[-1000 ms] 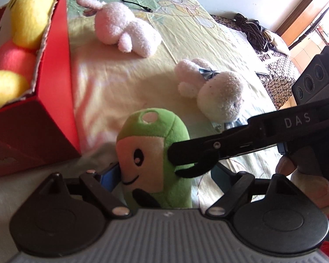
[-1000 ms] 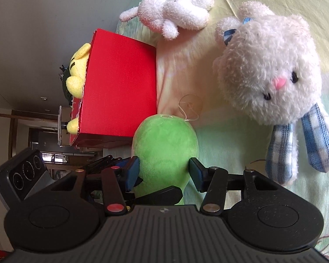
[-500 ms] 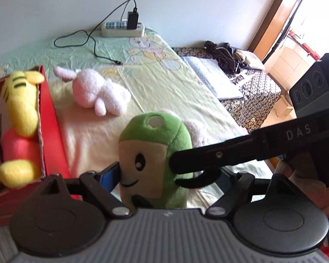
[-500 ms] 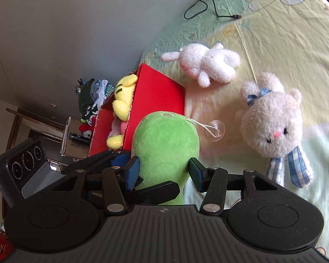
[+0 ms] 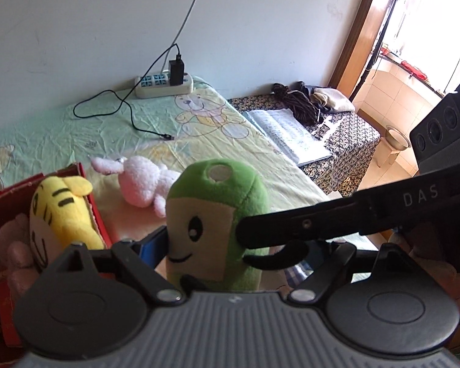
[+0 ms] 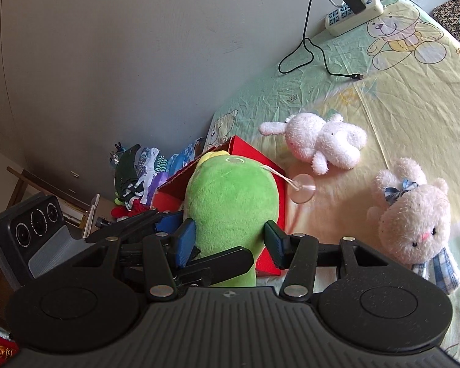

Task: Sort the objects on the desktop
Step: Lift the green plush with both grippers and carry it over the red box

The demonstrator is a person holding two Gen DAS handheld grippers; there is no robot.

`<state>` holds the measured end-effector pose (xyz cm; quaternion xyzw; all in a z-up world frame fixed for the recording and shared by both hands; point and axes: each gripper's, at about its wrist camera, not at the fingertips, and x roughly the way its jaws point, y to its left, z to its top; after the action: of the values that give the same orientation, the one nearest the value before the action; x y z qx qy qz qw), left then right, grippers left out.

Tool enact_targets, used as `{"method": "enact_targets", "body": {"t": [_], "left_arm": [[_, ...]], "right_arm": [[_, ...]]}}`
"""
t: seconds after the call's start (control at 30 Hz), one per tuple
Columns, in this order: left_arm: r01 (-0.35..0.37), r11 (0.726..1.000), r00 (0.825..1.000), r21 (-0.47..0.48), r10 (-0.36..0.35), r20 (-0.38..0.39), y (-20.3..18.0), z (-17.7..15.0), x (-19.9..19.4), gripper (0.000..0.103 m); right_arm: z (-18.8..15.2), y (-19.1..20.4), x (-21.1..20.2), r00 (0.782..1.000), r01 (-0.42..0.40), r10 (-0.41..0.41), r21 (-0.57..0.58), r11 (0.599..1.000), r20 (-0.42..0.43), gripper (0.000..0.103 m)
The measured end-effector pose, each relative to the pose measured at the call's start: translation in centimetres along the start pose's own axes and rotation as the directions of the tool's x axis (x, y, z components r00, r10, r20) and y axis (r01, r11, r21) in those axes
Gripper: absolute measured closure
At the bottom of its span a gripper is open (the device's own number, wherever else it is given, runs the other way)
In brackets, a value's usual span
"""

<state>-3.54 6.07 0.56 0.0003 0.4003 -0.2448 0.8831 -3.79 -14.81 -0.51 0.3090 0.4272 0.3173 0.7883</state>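
Green plush toy [image 6: 230, 202] clamped between both grippers.
Smiling tan face, suction cup [image 6: 302, 189] on string; left gripper [image 5: 230, 254] and right gripper [image 6: 230, 240] both gripping it.

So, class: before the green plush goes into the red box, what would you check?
1. Right tongs gripping green plush: ok, both pads on its sides.
2. Left tongs gripping too: cannot tell, far pad hidden.
3. Room in red box: cannot tell, yellow plush fills what shows.
4. Suction cup secured: not ok, dangles on its string.
5. Pink bunny clear of box: ok, lies apart.
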Motion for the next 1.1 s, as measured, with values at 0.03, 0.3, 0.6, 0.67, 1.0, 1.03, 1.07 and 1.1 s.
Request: {"method": "enact_targets", "body": {"t": [0.03,0.3,0.6,0.67,1.0,1.03,1.07,1.1], "left_arm": [[0.005,1.0,1.0,0.004,-0.005,-0.006,0.3,0.0,0.1,0.016],[0.044,0.998,0.999,0.049,-0.043,-0.002,2.1,0.3,-0.4,0.016],[0.08,0.994,0.997,0.08,-0.081,0.011,4.1,1.4,-1.2,0.016],[0.084,0.992,0.996,0.09,-0.086,0.009,4.7,1.7,-1.5,0.016],[0.016,0.992,0.998,0.128,-0.024,0.061,8.5,3.2,-5.4,0.016],[0.008,0.992,0.997,0.127,-0.017,0.069,8.9,3.3,-5.8,0.016],[0.0,0.992,0.997,0.123,-0.01,0.078,9.3,3.4,-6.3,0.016],[-0.006,0.993,0.996,0.115,-0.004,0.086,9.8,3.5,-6.9,0.016]], "right_arm": [[-0.2,0.1,0.2,1.0,0.008,-0.008,0.01,1.0,0.006,0.051],[-0.6,2.3,0.8,0.996,0.061,-0.062,0.016,0.998,0.061,0.051],[-0.3,4.9,1.9,0.988,0.106,-0.109,0.026,0.994,0.112,0.05],[-0.2,5.6,2.2,0.986,0.11,-0.112,0.024,0.994,0.123,0.05],[0.7,11.2,5.4,0.984,0.099,-0.089,-0.056,0.994,0.156,0.05],[0.8,11.9,5.8,0.984,0.098,-0.086,-0.07,0.993,0.158,0.05],[1.0,12.5,6.0,0.984,0.096,-0.082,-0.079,0.992,0.159,0.05],[1.1,13.0,6.3,0.984,0.093,-0.078,-0.085,0.992,0.159,0.05]]}}
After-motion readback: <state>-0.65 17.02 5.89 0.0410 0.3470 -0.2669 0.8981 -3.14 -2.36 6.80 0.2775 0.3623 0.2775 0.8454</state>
